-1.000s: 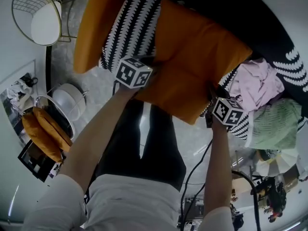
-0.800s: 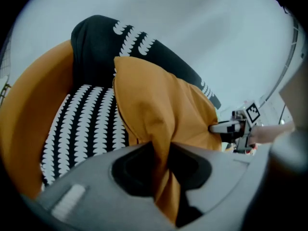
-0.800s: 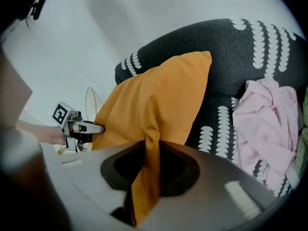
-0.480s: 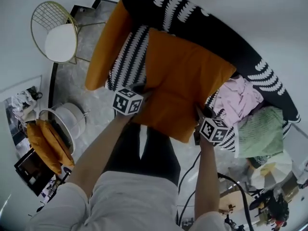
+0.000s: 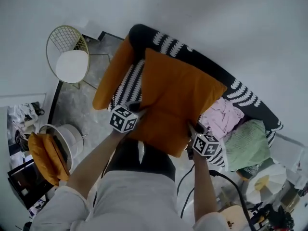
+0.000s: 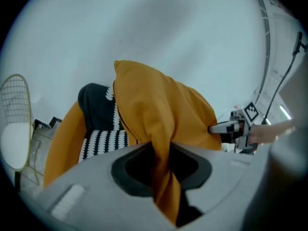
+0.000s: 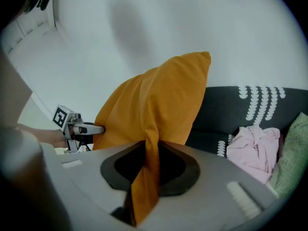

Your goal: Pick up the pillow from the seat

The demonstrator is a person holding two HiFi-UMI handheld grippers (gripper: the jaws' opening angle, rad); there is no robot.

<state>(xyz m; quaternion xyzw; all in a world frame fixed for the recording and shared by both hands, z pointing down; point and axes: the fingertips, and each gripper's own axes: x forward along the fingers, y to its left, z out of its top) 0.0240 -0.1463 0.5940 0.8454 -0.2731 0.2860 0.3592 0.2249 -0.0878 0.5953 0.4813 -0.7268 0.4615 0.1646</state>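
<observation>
Left tool [image 5: 136,109] and right tool [image 5: 192,130] are each clenched on a bottom corner of the orange pillow [image 5: 175,97]. It's mid-frame, held up in front of the black-and-white sofa [image 5: 240,93], with pink clothes [image 5: 219,118] at its right.

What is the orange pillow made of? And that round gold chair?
The orange pillow looks like soft, matte cloth over stuffing: it bunches into folds where pinched. The gold chair looks like thin wire, probably metal: you see through its grid back. Its white seat pad is too small to tell.
</observation>
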